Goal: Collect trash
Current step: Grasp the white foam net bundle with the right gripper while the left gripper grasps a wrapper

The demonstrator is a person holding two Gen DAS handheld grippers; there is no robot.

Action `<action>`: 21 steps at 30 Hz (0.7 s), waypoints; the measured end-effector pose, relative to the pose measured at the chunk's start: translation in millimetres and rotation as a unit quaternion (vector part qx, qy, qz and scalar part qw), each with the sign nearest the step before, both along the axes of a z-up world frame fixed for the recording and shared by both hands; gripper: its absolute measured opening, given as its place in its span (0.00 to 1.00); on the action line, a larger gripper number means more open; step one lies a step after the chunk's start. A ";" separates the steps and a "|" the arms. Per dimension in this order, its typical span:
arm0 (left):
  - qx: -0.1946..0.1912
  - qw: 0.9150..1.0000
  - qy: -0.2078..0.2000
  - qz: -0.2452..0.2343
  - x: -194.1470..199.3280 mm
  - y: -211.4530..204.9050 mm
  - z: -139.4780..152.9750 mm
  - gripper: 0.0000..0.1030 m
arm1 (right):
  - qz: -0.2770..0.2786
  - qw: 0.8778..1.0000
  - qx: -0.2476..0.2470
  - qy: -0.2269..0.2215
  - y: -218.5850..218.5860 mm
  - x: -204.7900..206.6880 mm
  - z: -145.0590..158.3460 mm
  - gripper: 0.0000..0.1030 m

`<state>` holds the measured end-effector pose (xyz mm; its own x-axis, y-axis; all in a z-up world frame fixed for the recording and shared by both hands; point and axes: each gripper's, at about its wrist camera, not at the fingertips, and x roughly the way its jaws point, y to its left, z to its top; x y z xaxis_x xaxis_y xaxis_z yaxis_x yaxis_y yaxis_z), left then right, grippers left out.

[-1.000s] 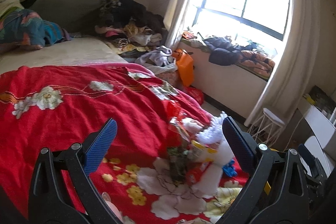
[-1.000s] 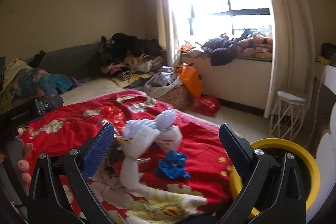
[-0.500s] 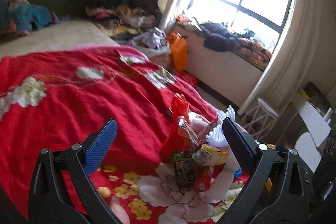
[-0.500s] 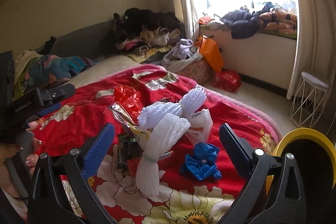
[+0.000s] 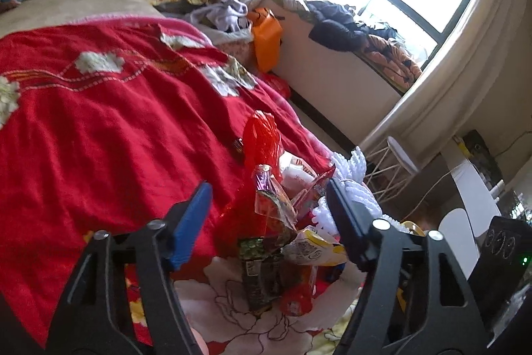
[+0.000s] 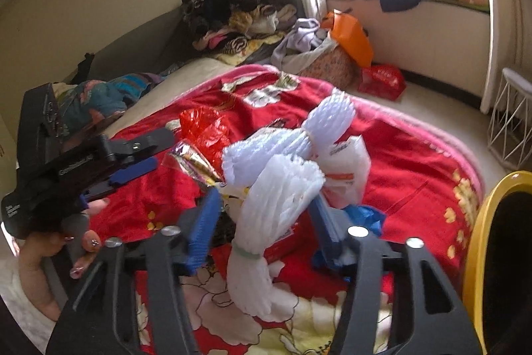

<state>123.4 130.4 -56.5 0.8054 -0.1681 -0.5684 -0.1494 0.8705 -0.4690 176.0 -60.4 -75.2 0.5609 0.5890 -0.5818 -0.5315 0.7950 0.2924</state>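
Both grippers' jaws have just been closing over the trash pile (image 5: 282, 222) on the red bedspread (image 5: 116, 128). The right gripper (image 6: 266, 222) brackets the white foam netting (image 6: 276, 188); whether its pads press yet, you cannot tell. The left gripper (image 5: 266, 212) straddles the wrappers (image 5: 276, 205), pads apart. Close fully before lifting toward the yellow bin (image 6: 475, 255).

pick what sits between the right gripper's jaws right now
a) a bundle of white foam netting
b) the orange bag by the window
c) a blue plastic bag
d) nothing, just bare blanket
a: in the right wrist view the right gripper has its blue pads on either side of the white foam netting bundle, jaws having just been closing around it.
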 end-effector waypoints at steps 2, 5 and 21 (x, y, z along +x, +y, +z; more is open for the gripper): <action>-0.008 1.000 0.006 -0.006 4.3 -0.6 -3.1 0.49 | 0.001 1.000 0.003 0.007 -0.6 -0.5 -1.3 0.27; -0.018 1.000 0.016 -0.010 11.5 -3.2 -6.5 0.32 | 0.000 1.000 0.008 0.007 -5.2 -4.0 0.2 0.21; -0.004 0.999 -0.044 -0.029 -18.8 -25.4 34.6 0.02 | -0.011 0.998 0.054 -0.021 -49.7 -30.2 30.2 0.16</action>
